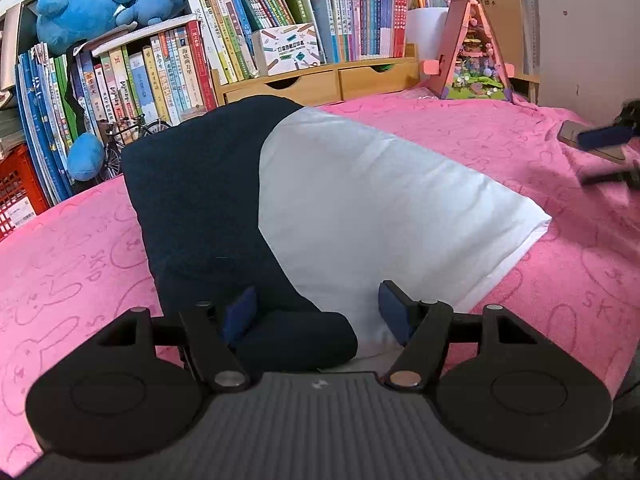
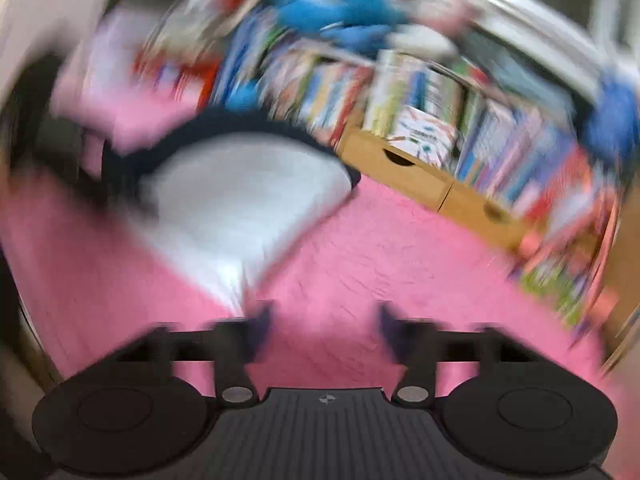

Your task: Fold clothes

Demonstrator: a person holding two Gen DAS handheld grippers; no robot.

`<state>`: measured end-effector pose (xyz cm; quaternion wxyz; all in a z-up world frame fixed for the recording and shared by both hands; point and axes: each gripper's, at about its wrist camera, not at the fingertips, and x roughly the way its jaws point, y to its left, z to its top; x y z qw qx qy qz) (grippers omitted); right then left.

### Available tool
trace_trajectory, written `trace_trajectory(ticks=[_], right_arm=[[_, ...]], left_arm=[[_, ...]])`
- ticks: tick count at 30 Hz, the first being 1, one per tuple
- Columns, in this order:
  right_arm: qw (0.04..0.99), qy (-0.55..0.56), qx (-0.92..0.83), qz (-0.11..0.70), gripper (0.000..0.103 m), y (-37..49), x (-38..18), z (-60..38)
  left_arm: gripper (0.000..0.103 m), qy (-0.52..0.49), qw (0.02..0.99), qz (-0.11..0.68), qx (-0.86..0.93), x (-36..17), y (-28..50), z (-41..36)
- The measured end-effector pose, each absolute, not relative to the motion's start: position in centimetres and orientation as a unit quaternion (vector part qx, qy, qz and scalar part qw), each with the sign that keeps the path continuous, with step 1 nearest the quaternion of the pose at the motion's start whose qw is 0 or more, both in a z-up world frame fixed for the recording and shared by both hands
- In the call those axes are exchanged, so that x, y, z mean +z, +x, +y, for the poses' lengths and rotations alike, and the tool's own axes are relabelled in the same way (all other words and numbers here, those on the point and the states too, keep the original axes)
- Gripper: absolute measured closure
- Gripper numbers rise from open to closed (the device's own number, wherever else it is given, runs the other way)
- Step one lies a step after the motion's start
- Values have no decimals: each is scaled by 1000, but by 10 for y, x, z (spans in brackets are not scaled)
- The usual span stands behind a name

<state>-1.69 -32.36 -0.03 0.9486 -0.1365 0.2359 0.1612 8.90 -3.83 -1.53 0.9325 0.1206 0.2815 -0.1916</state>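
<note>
A folded navy and white garment (image 1: 360,200) lies on the pink blanket (image 1: 72,264). Its navy part is on the left and its white panel on the right. My left gripper (image 1: 318,310) is open at the garment's near edge. A rolled navy fold and some white cloth lie between its blue pads, not visibly pinched. The right wrist view is blurred. There my right gripper (image 2: 322,328) is open over bare blanket (image 2: 360,248), with the garment (image 2: 240,200) ahead and to the left. In the left wrist view the right gripper (image 1: 600,140) hovers at the far right, off the garment.
Behind the blanket stand rows of books (image 1: 168,68), a wooden drawer unit (image 1: 320,80), blue plush toys (image 1: 100,4) and a pink triangular toy house (image 1: 474,56). A red crate (image 1: 16,192) sits at the far left and a small model bicycle (image 1: 124,140) beside the books.
</note>
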Motion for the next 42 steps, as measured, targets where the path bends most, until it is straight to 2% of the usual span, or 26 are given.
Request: trace_trajectory(ticks=[2, 6, 9, 12, 14, 16, 18, 21, 23, 27, 30, 31, 34, 39, 42], right_arm=[[954, -77, 182, 227, 86, 0, 6, -314], [951, -72, 208, 219, 86, 45, -2, -263], [936, -86, 218, 262, 86, 77, -23, -231], [925, -98, 224, 290, 85, 91, -33, -216], [925, -98, 226, 291, 85, 94, -31, -213], [924, -98, 227, 292, 85, 97, -31, -211], [924, -98, 227, 291, 85, 100, -30, -208], [924, -98, 226, 290, 85, 100, -32, -209], [925, -95, 227, 291, 85, 93, -35, -213], [923, -81, 234, 294, 85, 90, -36, -217], [921, -72, 241, 297, 85, 90, -36, -222], [921, -70, 243, 297, 85, 90, -36, -222], [920, -75, 246, 297, 85, 88, -36, -221], [920, -75, 246, 297, 85, 88, -36, -220], [919, -72, 247, 298, 85, 89, -36, -219]], left_arm=[[35, 118, 931, 282, -197, -15, 88, -37], [35, 123, 927, 285, -208, -13, 81, -37], [35, 128, 920, 298, -221, 1, 72, -30], [34, 109, 925, 273, -240, 39, 66, -17], [16, 102, 932, 235, -257, 70, 70, -14], [14, 120, 935, 202, -264, 92, 84, -23], [14, 166, 935, 190, -249, 92, 111, -44], [20, 222, 924, 215, -225, 64, 156, -73], [38, 258, 912, 250, -199, 35, 187, -84], [38, 249, 919, 261, -158, 7, 216, -67], [24, 207, 925, 289, -137, 9, 238, -48], [16, 199, 924, 297, -137, 9, 243, -44], [6, 189, 924, 303, -135, 4, 252, -37], [7, 135, 931, 315, -127, 10, 250, -23], [9, 150, 937, 304, -85, 15, 246, -8]])
